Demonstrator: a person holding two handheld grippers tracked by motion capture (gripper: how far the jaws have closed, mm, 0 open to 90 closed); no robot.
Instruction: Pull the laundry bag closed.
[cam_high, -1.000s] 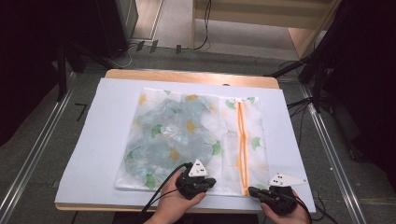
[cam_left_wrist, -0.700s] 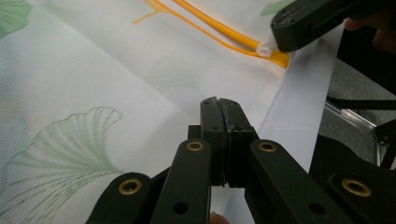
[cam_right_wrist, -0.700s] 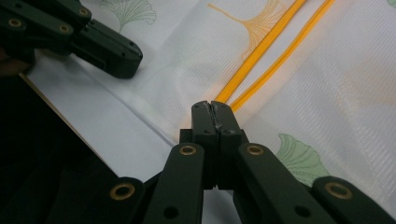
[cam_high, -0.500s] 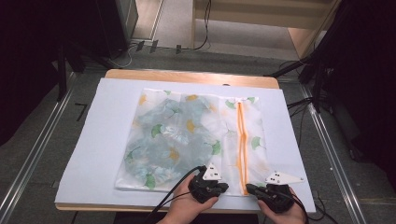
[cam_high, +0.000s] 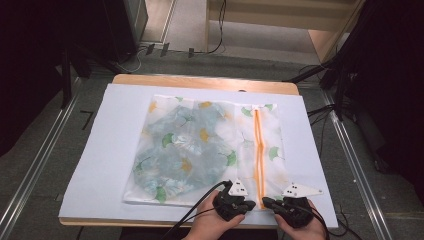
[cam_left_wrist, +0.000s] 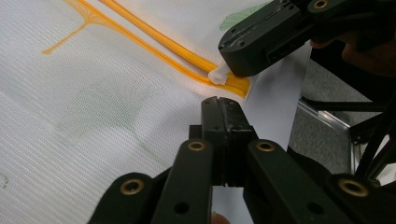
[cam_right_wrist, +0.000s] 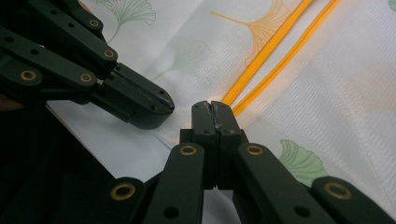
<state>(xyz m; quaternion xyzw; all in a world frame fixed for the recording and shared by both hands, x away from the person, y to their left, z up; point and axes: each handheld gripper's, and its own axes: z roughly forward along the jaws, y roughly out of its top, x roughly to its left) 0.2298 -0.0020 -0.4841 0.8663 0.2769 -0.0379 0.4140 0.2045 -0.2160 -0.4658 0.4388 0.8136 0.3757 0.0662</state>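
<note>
Left gripper view shows your left gripper (cam_left_wrist: 223, 103) pinched shut on the mesh laundry bag (cam_left_wrist: 93, 93) just short of the orange zipper (cam_left_wrist: 154, 42). Your right gripper (cam_right_wrist: 211, 108) is closed at the zipper's near end, apparently on the white pull tab (cam_left_wrist: 218, 76). From there the zipper (cam_high: 258, 150) runs straight away from you across the white sheet (cam_high: 100, 165); nothing blocks that line.

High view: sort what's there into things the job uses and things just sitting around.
In the job:
mesh laundry bag
orange zipper
white zipper pull
left gripper
right gripper

Sitting around:
white sheet
wooden table
floor cables
</note>
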